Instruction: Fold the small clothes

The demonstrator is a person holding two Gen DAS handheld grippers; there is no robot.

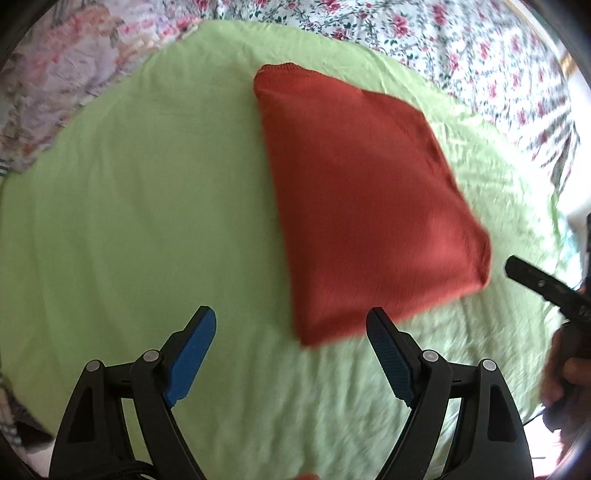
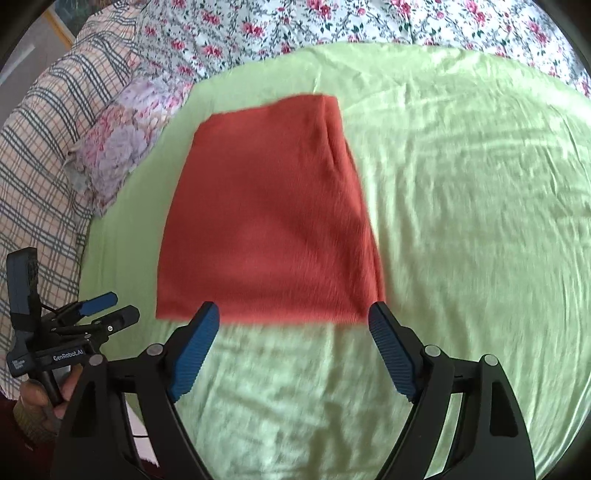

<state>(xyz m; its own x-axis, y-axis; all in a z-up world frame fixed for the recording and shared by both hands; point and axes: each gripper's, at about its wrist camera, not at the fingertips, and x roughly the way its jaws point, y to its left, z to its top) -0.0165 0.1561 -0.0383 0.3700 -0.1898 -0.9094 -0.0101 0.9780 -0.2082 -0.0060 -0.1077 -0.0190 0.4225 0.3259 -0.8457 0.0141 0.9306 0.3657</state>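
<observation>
A rust-red knit garment (image 1: pixel 362 199) lies folded into a flat rectangle on a light green sheet (image 1: pixel 147 221); it also shows in the right wrist view (image 2: pixel 269 221). My left gripper (image 1: pixel 291 321) is open and empty, hovering just short of the garment's near corner. My right gripper (image 2: pixel 293 317) is open and empty, hovering just short of the garment's near edge. The left gripper also shows in the right wrist view (image 2: pixel 110 306) at the lower left, held by a hand. Part of the right gripper (image 1: pixel 535 280) shows at the right edge of the left wrist view.
The green sheet (image 2: pixel 461 221) lies over a floral bedspread (image 2: pixel 295 22). A floral pillow (image 2: pixel 118 144) and a plaid blanket (image 2: pixel 40 147) lie to the left of the garment.
</observation>
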